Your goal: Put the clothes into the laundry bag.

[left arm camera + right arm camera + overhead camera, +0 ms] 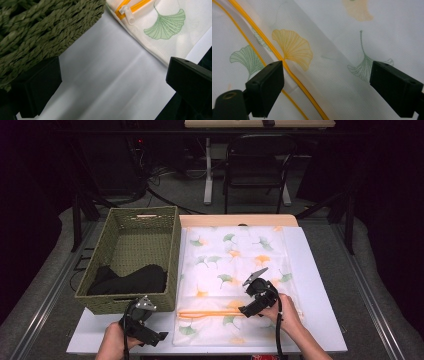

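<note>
Bag [235,270]: 1 white mesh laundry bag w/ ginkgo-leaf print, flat on the table [320,285], near edge of the bag close to the table's front edge; 1 orange zipper [210,312] across its near end, 1 white zip pull [127,13]. 1 green woven basket [135,257] at table's left side, 1 black cloth [131,280] inside. 2 grippers. Right gripper [243,311] over bag's near end, jaws apart w/ zipper strip between them, not clamped. Left gripper [159,338] at front-left edge, jaws released, empty, bag corner just beyond.

Both black grippers, the left gripper [142,327] and the right gripper [256,296], carry a grey three-cornered plate, a trailing black cable and blocky jaws.
</note>
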The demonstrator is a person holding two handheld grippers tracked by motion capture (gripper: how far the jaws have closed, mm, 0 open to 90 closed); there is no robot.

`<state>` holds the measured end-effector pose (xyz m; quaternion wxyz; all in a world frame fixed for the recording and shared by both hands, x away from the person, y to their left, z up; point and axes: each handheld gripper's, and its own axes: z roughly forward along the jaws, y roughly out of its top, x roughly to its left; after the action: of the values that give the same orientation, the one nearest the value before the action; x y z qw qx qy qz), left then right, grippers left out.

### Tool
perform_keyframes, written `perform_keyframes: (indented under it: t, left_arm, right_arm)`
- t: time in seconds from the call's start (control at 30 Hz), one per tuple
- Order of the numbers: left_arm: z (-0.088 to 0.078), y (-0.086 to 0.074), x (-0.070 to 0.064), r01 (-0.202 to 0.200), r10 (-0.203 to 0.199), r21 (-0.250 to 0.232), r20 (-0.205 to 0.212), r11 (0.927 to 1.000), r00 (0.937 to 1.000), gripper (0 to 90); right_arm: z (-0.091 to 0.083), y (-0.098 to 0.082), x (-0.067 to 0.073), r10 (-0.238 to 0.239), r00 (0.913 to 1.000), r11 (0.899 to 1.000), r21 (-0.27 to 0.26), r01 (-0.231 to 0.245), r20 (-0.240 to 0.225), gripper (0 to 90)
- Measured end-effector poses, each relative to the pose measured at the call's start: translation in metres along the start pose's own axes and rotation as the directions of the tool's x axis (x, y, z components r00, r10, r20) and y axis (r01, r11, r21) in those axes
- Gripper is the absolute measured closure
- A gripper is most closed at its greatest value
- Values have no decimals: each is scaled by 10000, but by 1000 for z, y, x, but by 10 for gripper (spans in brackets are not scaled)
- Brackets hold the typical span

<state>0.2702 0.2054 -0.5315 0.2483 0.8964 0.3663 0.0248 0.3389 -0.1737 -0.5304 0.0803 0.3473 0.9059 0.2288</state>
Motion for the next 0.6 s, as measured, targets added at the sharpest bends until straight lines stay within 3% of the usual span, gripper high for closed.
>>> perform_keyframes:
  t: [0.2, 0.37, 0.6]
  left_arm:
    - [-1, 0, 1, -38, 38, -46, -50, 10000, 10000, 3]
    - [-1, 0, 1, -42, 42, -28, -40, 10000, 10000, 2]
    - [-2, -1, 1, 17, -17, -39, 6, 10000, 10000, 3]
  right_arm:
    - [5, 0, 2, 65, 9996, 9997, 230, -71, 270, 58]
    - [6, 1, 2, -84, 9993, 9996, 273, 74, 377, 134]
    - [10, 1, 7, -317, 9988, 9988, 393, 302, 385, 168]
